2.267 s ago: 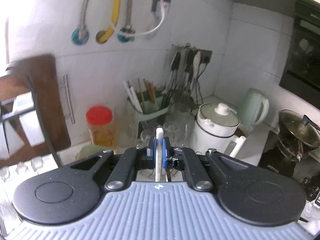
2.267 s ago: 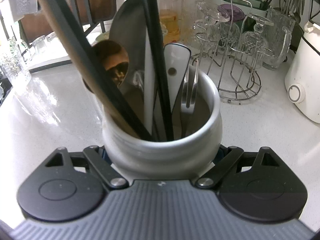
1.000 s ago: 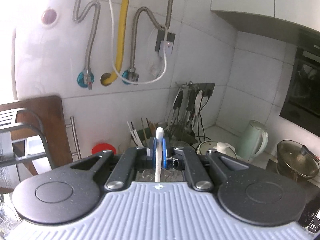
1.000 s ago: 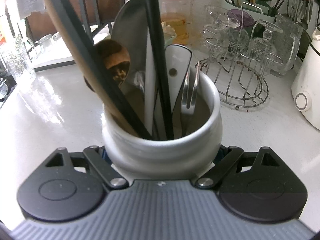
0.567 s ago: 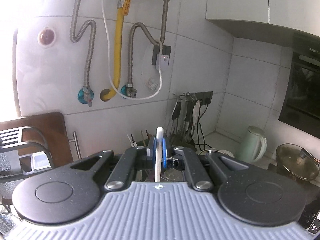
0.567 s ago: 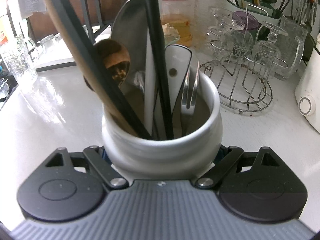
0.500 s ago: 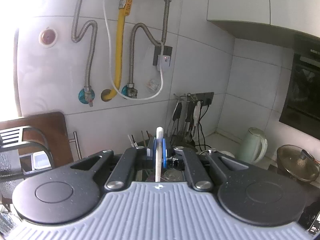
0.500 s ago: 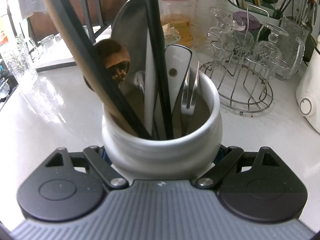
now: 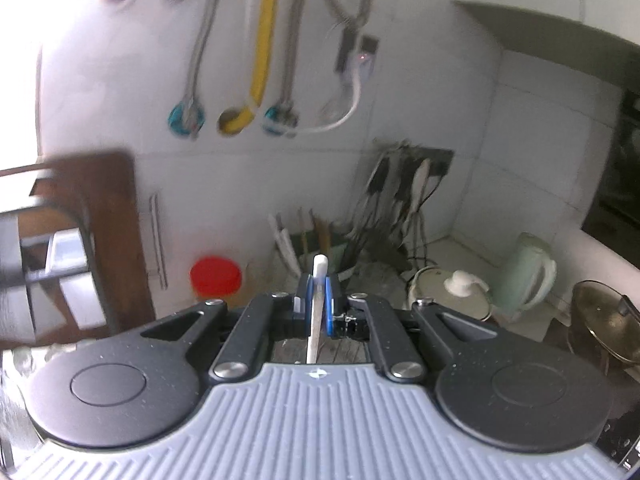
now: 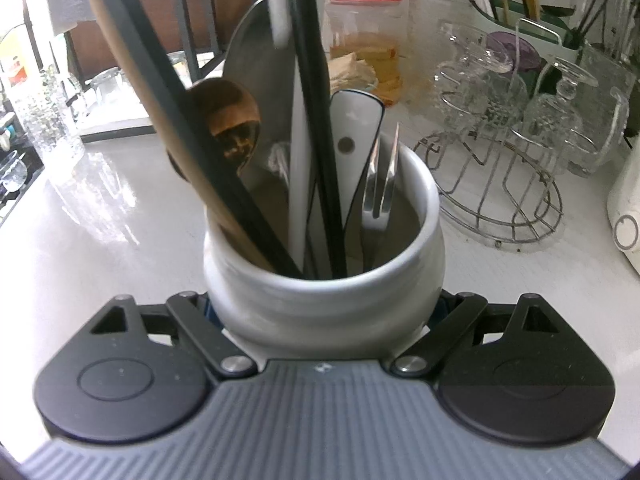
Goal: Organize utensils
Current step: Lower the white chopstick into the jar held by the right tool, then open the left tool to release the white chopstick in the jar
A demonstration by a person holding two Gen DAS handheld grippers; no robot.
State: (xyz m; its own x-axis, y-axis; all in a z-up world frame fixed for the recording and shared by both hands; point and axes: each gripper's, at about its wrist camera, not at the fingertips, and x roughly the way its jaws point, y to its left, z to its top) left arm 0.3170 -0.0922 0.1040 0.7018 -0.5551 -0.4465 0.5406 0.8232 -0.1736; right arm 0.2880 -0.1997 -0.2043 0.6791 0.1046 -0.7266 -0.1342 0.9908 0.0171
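My right gripper (image 10: pixel 322 312) is shut on a white ceramic crock (image 10: pixel 324 296), one finger on each side of its belly. In the crock stand a wooden spoon (image 10: pixel 224 128), long black handles (image 10: pixel 316 100), a steel spatula (image 10: pixel 256 60), a white-handled tool (image 10: pixel 354 136), a fork (image 10: pixel 382 184) and a white stick (image 10: pixel 300 168). My left gripper (image 9: pixel 317 298) is shut on a thin white utensil (image 9: pixel 320 266), which pokes up past the blue pads. A blurred white end (image 10: pixel 279 0) hangs above the crock's mouth in the right wrist view.
Behind the crock are a red-lidded jar (image 10: pixel 364 40), a wire rack of glasses (image 10: pixel 500 140) and a green utensil holder (image 10: pixel 520 16). A white cooker (image 10: pixel 624 216) sits at the right. The left wrist view shows a kettle (image 9: pixel 528 272), a lidded pot (image 9: pixel 604 324) and a wooden board (image 9: pixel 80 240).
The left wrist view has dipped, so the wall pipes slid up and the jar and counter items came back in. A white stick end has entered above the crock. The crock stays gripped.
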